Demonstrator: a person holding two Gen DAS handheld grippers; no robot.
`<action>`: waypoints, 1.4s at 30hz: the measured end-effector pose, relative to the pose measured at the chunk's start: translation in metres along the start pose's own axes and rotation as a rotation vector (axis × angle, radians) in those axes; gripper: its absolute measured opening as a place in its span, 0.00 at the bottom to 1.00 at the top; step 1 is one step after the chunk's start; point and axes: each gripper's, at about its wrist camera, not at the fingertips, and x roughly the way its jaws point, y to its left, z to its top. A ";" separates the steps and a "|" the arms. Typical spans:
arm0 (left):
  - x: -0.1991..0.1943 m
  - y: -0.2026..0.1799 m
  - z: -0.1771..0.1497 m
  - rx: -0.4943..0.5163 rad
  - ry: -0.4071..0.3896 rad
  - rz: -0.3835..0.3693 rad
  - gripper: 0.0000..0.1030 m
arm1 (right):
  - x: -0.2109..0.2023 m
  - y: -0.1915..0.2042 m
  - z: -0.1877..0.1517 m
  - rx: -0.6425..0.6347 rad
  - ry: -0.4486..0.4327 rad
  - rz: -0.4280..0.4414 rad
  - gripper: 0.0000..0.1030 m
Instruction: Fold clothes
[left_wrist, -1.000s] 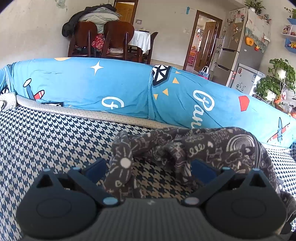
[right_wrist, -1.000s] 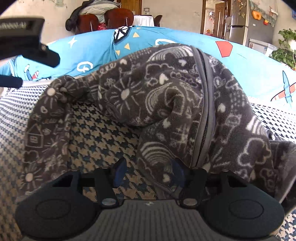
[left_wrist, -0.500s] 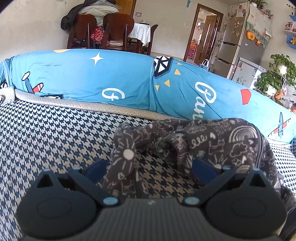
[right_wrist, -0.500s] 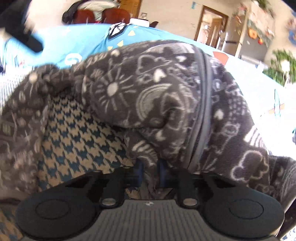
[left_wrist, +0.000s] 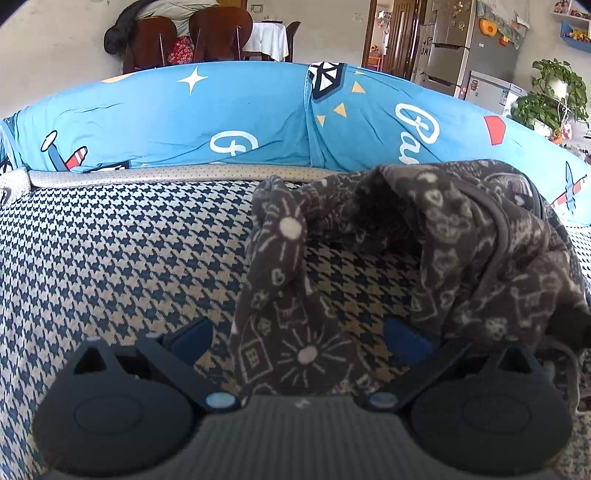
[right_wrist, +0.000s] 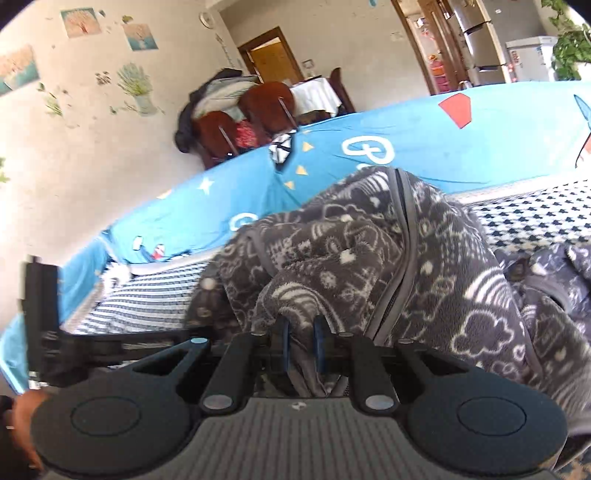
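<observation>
One dark grey fleece garment with white doodle print (left_wrist: 461, 236) we log on our blue-and-cream houndstooth sofa seat (left_wrist: 110, 240). Our right gripper (right_wrist: 301, 345) pinches a fold of it; our left gripper (left_wrist: 295, 336) stands spread around a hanging sleeve.

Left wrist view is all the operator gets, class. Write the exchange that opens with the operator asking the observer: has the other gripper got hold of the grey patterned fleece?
Observer: Yes. The right gripper is shut on a fold of the fleece garment.
Operator: Is there a zip near that grip?
Observer: Yes, the grey zip runs just right of its pads.
Operator: My gripper?
Observer: The left gripper is open, a sleeve between its fingers.
</observation>
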 end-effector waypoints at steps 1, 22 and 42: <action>0.000 0.001 -0.004 0.001 0.004 -0.002 1.00 | -0.004 0.002 -0.003 0.000 0.001 0.016 0.15; 0.007 0.001 -0.069 0.050 0.012 0.052 1.00 | -0.012 -0.003 -0.019 0.083 0.020 -0.081 0.49; 0.057 0.037 -0.029 -0.096 -0.040 0.111 0.62 | 0.006 -0.006 -0.024 0.076 0.085 -0.090 0.53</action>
